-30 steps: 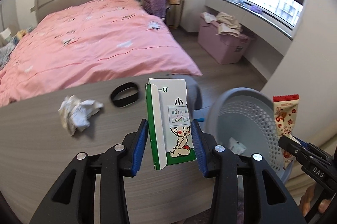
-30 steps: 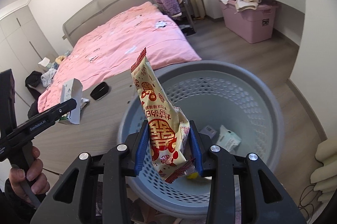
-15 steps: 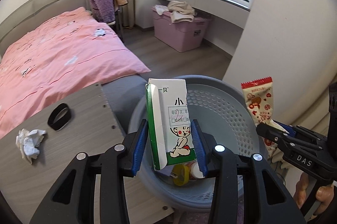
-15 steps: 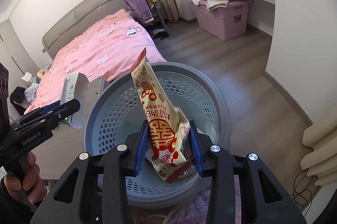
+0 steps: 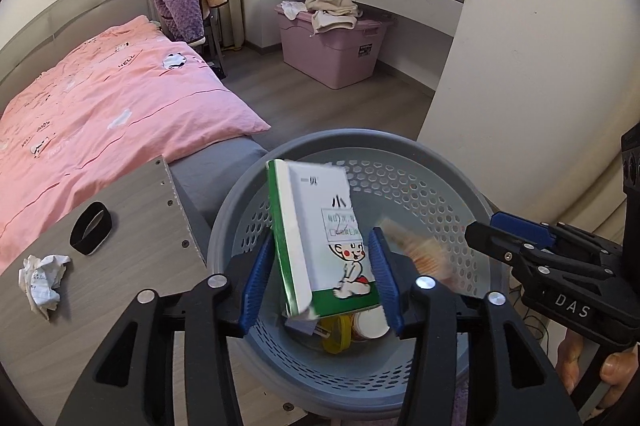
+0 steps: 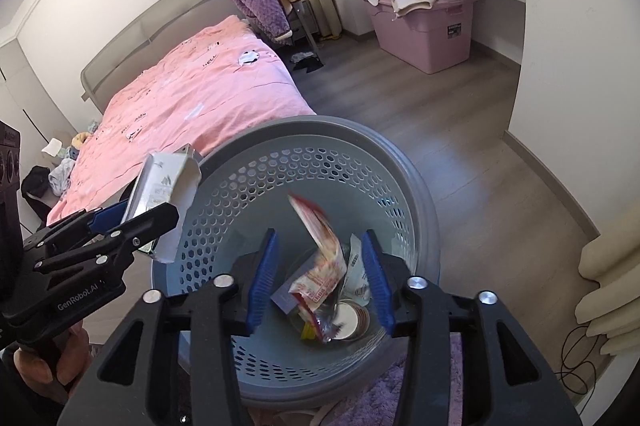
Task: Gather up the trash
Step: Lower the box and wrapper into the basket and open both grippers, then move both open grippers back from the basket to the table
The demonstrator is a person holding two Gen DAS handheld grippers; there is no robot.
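Note:
Both grippers hang over the grey perforated trash basket (image 5: 420,153), also in the right wrist view (image 6: 404,161). My left gripper (image 5: 320,282) is open; the green-and-white carton (image 5: 320,242) tilts loose between its pads, also seen in the right wrist view (image 6: 164,185). My right gripper (image 6: 320,278) is open; the red-and-yellow snack wrapper (image 6: 320,246) falls, blurred, into the basket, also blurred in the left wrist view (image 5: 416,250). Other trash lies at the basket's bottom (image 6: 352,314).
A wooden table (image 5: 132,226) at the left holds a crumpled paper ball (image 5: 42,278) and a black band (image 5: 91,228). A pink bed (image 5: 100,113), a pink storage box (image 5: 332,45) and a white wall (image 5: 540,65) surround the basket.
Both grippers have opened. The snack wrapper has left the right gripper and drops into the basket. The carton has tipped loose between the left gripper's pads.

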